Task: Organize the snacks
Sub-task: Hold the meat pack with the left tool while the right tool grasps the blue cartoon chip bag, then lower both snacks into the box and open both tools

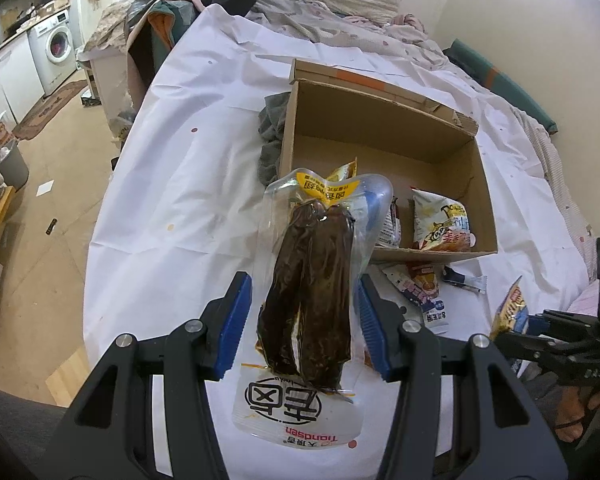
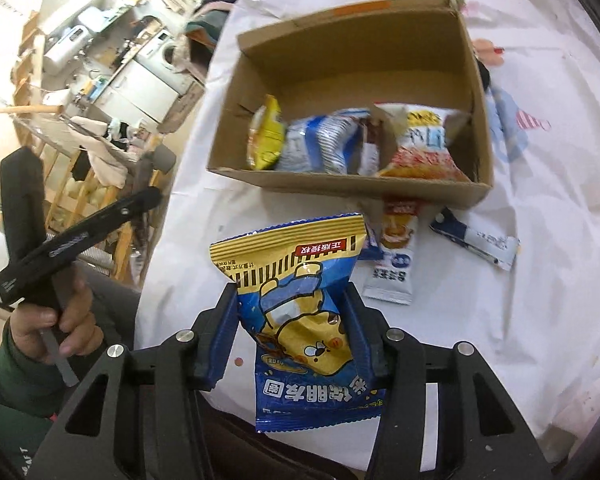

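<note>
The left gripper point(image 1: 304, 320) clamps a clear vacuum pouch of dark brown meat point(image 1: 310, 300); the right gripper point(image 2: 290, 330) squeezes a blue-and-yellow cartoon snack bag point(image 2: 300, 316). Beyond, loose sachets point(image 2: 394, 256) lie on the white sheet point(image 1: 172, 208) before an open cardboard box point(image 1: 384, 128) holding several packets.

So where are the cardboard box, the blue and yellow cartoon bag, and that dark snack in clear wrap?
cardboard box point(image 2: 352, 188): right wrist view, on its near outer wall.
blue and yellow cartoon bag point(image 2: 300, 320): right wrist view, on the printed cartoon figure.
dark snack in clear wrap point(image 1: 308, 296): left wrist view, on the dark contents.
</note>
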The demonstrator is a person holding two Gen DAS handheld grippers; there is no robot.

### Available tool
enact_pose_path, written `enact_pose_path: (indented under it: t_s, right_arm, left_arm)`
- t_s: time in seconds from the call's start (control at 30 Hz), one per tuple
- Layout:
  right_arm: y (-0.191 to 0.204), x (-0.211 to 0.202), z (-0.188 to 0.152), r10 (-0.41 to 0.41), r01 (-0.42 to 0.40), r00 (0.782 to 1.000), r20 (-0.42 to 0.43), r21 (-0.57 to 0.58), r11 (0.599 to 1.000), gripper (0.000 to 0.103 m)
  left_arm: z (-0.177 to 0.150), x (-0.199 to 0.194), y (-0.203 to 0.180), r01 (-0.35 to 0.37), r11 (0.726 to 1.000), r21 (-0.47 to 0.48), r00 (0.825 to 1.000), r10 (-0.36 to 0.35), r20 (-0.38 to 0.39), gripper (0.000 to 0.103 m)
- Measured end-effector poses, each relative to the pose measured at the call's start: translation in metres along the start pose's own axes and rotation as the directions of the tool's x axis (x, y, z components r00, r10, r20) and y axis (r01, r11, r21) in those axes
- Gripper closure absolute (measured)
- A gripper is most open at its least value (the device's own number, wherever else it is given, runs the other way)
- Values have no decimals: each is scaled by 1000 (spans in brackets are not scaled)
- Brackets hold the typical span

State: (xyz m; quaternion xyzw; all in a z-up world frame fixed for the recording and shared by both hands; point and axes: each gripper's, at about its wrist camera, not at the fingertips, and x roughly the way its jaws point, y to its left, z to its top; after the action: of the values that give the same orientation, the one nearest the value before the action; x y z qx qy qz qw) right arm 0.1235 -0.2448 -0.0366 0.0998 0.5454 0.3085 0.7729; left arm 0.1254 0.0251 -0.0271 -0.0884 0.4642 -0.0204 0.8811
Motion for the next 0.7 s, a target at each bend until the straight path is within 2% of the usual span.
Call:
enact_pose_path:
  t_s: [0.23, 0.4, 0.47, 0.7]
  right_arm:
    - [4, -3, -4, -2, 2, 997, 71, -7, 1000, 51]
    - [-1, 3, 5, -12, 10, 993, 115, 15, 1000, 51]
    - [-2, -4, 7, 1, -5, 988, 154, 27, 1000, 51]
    - [-10, -21, 17, 28, -53, 964, 265, 89, 995, 51]
  left_arm:
    - [-3, 2, -7, -31, 998, 46, 999, 30, 20, 54]
    - [-5, -3, -15, -19, 997, 81, 999, 15, 52, 54]
    - [-3, -5, -18, -31, 995, 96, 997, 24, 71, 54]
    - [18, -13, -19, -38, 997, 63, 995, 32, 90, 54]
